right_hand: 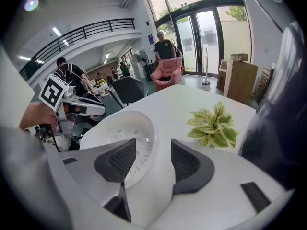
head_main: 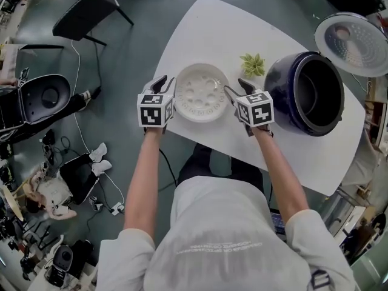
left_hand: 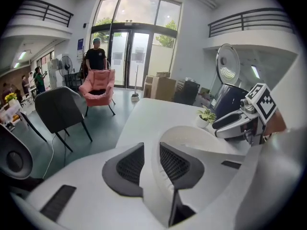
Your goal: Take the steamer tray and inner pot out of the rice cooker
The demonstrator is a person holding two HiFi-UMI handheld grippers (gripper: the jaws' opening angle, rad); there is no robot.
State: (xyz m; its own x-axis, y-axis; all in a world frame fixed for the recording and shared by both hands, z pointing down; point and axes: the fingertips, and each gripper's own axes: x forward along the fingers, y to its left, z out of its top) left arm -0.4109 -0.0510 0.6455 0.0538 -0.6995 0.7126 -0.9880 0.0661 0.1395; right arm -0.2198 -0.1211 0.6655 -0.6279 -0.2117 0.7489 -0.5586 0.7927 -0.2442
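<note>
The white perforated steamer tray (head_main: 200, 93) rests on the white table (head_main: 212, 29) between my two grippers. My left gripper (head_main: 167, 85) stands open at the tray's left rim; in the left gripper view the rim (left_hand: 192, 137) runs between its jaws (left_hand: 151, 162) with a gap beside the pads. My right gripper (head_main: 237, 87) is open at the right rim, its jaws (right_hand: 153, 159) wide apart on either side of the tray's edge (right_hand: 125, 128). The dark blue rice cooker (head_main: 306, 93) stands to the right with its lid (head_main: 354, 41) up. Its inside is dark, and I cannot tell the inner pot from the body.
A small potted plant (head_main: 253, 64) sits between the tray and the cooker, close to my right gripper. The table's near edge runs just under my wrists. On the floor at left are a dark chair (head_main: 91, 11), another appliance (head_main: 42, 96) and cables.
</note>
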